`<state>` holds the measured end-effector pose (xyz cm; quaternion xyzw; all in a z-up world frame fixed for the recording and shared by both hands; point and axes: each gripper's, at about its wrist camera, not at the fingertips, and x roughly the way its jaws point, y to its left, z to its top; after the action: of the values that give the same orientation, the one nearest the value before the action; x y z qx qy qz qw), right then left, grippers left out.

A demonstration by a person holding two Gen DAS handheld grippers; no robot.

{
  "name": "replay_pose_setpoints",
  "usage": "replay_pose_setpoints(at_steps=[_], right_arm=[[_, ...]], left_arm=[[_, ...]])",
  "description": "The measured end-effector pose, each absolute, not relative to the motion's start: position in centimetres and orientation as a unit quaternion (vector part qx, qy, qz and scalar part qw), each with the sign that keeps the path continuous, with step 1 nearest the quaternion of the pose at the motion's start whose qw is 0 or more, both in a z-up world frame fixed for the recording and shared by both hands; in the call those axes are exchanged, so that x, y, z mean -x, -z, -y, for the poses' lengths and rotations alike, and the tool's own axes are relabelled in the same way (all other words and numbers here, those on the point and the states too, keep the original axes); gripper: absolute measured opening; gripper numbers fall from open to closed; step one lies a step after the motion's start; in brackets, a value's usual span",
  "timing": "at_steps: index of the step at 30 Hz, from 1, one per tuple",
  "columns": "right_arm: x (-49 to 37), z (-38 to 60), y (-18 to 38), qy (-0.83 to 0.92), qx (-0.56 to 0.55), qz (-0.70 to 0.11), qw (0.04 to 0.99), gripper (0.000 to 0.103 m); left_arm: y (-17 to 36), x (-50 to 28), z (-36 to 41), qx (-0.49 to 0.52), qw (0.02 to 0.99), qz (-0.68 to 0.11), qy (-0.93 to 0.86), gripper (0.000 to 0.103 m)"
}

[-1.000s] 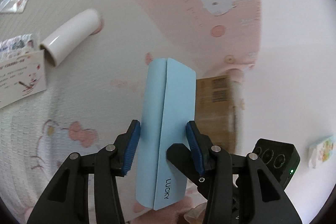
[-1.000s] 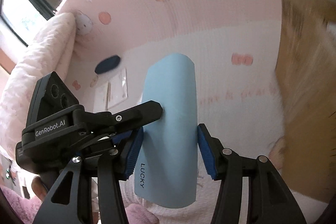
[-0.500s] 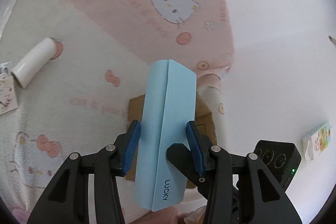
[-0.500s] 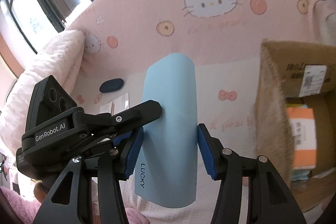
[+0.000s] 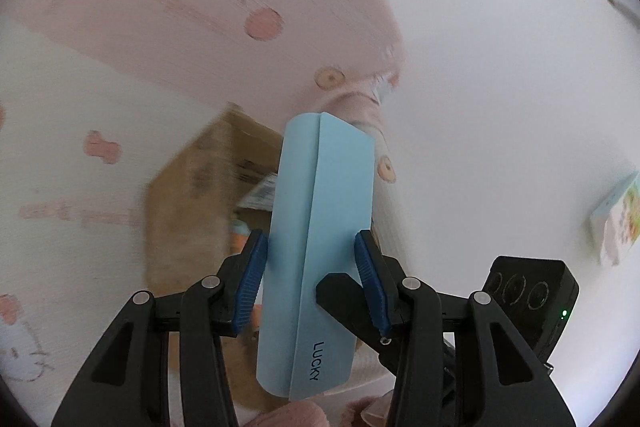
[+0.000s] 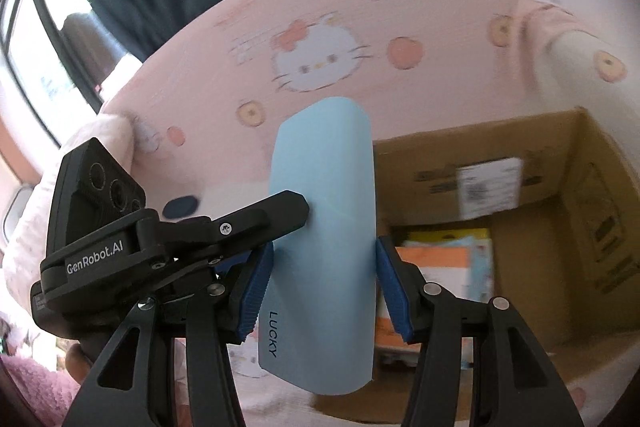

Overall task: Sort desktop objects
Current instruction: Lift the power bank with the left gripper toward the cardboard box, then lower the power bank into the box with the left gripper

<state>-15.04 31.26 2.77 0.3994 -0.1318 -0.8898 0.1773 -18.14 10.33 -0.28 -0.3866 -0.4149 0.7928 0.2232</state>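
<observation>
A light blue case (image 5: 320,227) printed LUCKY is held up in the air by both grippers at once. In the left wrist view my left gripper (image 5: 310,247) is shut on its long sides, and a black finger of the right gripper (image 5: 340,285) presses it from the right. Seen from the right wrist, my right gripper (image 6: 324,259) is shut on the same blue case (image 6: 324,187), with the left gripper (image 6: 100,227) alongside. An open cardboard box (image 6: 580,187) lies just behind and to the right; its blurred side, cardboard box (image 5: 188,195), shows behind the case.
Orange and yellow packets (image 6: 448,259) lie in the box. Pink cartoon-cat bedding (image 6: 320,59) covers the surface and rises behind. A dark blue oval object (image 6: 182,207) lies at the left, a small printed pad (image 5: 616,219) on the white wall side, a window (image 6: 36,59) far left.
Both grippers have carried the blue case upward and across toward the cardboard box. The white tube and cards have left the left wrist view; the box's inside now shows in the right wrist view.
</observation>
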Motion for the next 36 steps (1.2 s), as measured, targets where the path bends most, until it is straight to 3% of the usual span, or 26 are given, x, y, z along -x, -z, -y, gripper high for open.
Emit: replay_pose_setpoints(at_steps=[11, 23, 36], right_arm=[[15.3, -36.7, -0.8, 0.873, -0.422, 0.173, 0.173, 0.05], [18.1, -38.1, 3.5, 0.8, -0.502, 0.241, 0.224, 0.05], [20.9, -36.7, 7.5, 0.744, -0.598, 0.203, 0.219, 0.05]], left_arm=[[1.8, 19.6, -14.9, 0.416, 0.213, 0.38, -0.798, 0.049], [3.4, 19.7, -15.7, 0.474, 0.115, 0.353, -0.798, 0.049], [1.9, 18.7, -15.4, 0.448, 0.06, 0.331, -0.828, 0.05]])
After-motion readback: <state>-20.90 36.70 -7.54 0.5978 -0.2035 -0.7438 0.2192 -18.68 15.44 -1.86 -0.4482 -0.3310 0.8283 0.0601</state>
